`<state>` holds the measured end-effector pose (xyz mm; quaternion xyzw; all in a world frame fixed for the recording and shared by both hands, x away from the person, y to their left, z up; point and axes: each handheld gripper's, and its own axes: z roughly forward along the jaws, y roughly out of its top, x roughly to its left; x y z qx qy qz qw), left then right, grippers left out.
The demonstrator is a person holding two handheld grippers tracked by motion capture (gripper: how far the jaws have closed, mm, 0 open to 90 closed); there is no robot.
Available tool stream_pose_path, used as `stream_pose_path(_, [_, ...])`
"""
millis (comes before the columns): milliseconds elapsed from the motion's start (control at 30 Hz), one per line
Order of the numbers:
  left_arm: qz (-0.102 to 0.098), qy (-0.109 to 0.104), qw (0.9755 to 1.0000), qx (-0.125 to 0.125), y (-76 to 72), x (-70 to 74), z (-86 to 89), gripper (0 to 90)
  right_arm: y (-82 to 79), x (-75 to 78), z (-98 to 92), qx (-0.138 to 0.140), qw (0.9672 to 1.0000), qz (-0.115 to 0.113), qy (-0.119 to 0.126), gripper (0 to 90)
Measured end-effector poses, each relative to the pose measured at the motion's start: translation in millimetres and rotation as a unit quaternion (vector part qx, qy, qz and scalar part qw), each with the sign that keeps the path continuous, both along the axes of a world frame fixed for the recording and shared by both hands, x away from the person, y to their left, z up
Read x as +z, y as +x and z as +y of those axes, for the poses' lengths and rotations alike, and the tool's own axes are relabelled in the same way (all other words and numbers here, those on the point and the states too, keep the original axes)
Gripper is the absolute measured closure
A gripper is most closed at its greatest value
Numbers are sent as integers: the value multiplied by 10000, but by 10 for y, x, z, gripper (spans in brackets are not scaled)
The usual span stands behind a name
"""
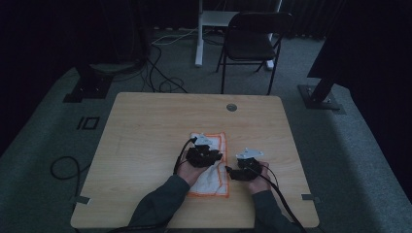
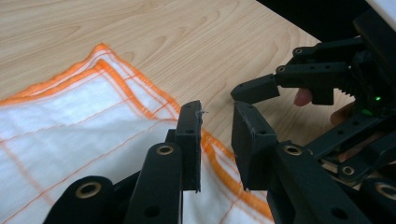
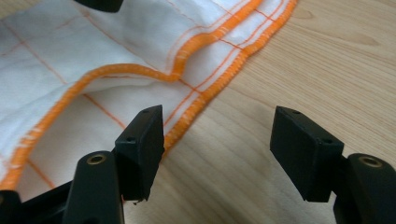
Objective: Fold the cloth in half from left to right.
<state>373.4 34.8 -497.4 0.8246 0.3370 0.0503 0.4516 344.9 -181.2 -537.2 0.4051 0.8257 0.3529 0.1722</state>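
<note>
A white cloth [image 1: 212,182] with orange hem and thin orange lines lies on the wooden table [image 1: 145,136], near its front middle. My left gripper [image 1: 204,151] hovers over the cloth's upper part. In the left gripper view the cloth [image 2: 70,126] spreads to the left, and my left gripper [image 2: 217,126] is open by a narrow gap above the orange hem, holding nothing. My right gripper [image 1: 248,164] sits just right of the cloth. In the right gripper view my right gripper [image 3: 219,140] is wide open over bare wood, its left jaw beside the cloth [image 3: 93,51], which has a folded-over layer.
A round cable hole [image 1: 231,107] sits near the table's far edge. A black folding chair [image 1: 252,43] and a white desk leg [image 1: 199,34] stand beyond the table. Cables [image 1: 160,73] run across the grey floor. My right gripper [image 2: 299,79] appears close by in the left gripper view.
</note>
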Motion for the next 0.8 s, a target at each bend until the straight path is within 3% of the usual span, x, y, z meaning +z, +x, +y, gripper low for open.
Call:
stream_pose_path(333, [-139, 123, 9996, 193, -141, 13, 284, 722, -173, 44, 100, 329, 9994, -56, 15, 359])
stream_pose_path(667, [-38, 102, 9990, 430, -229, -86, 524, 720, -347, 32, 251, 952, 9952, -51, -204, 358])
stream_pose_path(800, [17, 77, 9987, 497, -233, -114, 572, 720, -385, 59, 256, 1082, 9941, -27, -26, 358])
